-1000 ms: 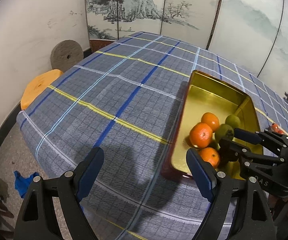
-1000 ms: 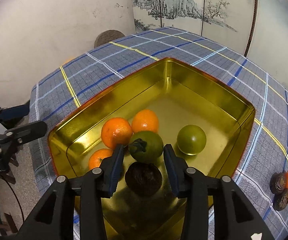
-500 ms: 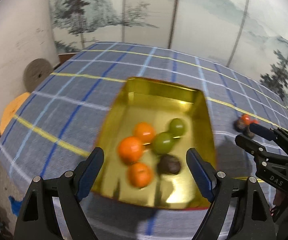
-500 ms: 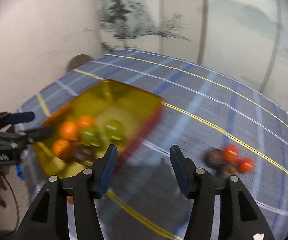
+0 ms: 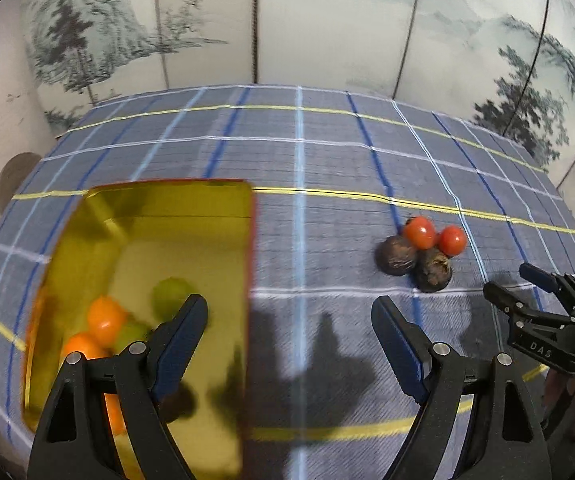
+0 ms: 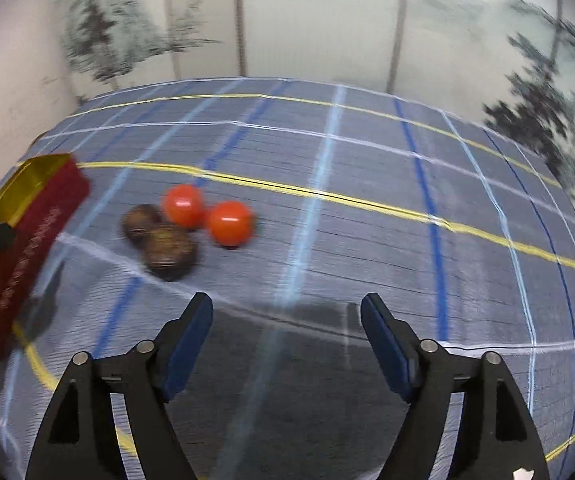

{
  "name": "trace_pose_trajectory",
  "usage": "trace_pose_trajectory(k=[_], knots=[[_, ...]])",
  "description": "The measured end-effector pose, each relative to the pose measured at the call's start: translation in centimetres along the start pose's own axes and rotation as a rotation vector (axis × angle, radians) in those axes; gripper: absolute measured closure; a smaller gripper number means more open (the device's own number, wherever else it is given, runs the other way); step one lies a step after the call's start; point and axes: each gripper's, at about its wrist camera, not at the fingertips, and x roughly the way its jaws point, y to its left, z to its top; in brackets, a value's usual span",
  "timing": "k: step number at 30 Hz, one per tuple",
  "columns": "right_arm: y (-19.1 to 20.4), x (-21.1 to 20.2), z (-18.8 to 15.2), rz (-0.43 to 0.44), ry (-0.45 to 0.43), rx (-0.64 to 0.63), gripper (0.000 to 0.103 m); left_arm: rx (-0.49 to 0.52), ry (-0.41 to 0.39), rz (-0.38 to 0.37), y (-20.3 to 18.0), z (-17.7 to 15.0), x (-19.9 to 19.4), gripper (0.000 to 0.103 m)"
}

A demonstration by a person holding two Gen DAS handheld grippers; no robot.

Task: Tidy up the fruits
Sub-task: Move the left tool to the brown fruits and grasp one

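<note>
While both our grippers, left (image 5: 289, 330) and right (image 6: 286, 326), stand open and empty, the right jaws having just widened, four loose fruits (image 6: 185, 228) cluster on bare cloth (image 6: 367, 240) right of the gold tin's rim (image 5: 252, 248).

A grey-blue plaid cloth (image 5: 327, 152) with yellow, white and dark blue lines covers the table. On the left, a rectangular metal tin (image 5: 167, 216) is shiny gold inside with a dark red outer wall bearing gold lettering (image 6: 35, 240); it holds round orange fruits (image 5: 103, 316) and green ones (image 5: 169, 294). To the right lie two glossy red tomatoes (image 5: 419, 232) and two dark brown wrinkled fruits (image 5: 395, 256). The far folding screen (image 5: 327, 20) is pale, painted with grey-green pines and misty hills.
</note>
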Motion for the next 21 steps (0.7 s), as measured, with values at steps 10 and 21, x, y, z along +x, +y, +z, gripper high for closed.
trace_pose_trajectory(k=[10,21], knots=[[-4.1,2.5,0.4,-0.027,0.022,0.023,0.021,0.123,-0.040,0.018,-4.3,1.9,2.0,0.030],[-5.6,3.2,0.6,-0.034,0.050,0.049,0.002,0.158,0.083,-0.074,-6.2,1.8,6.7,0.036]])
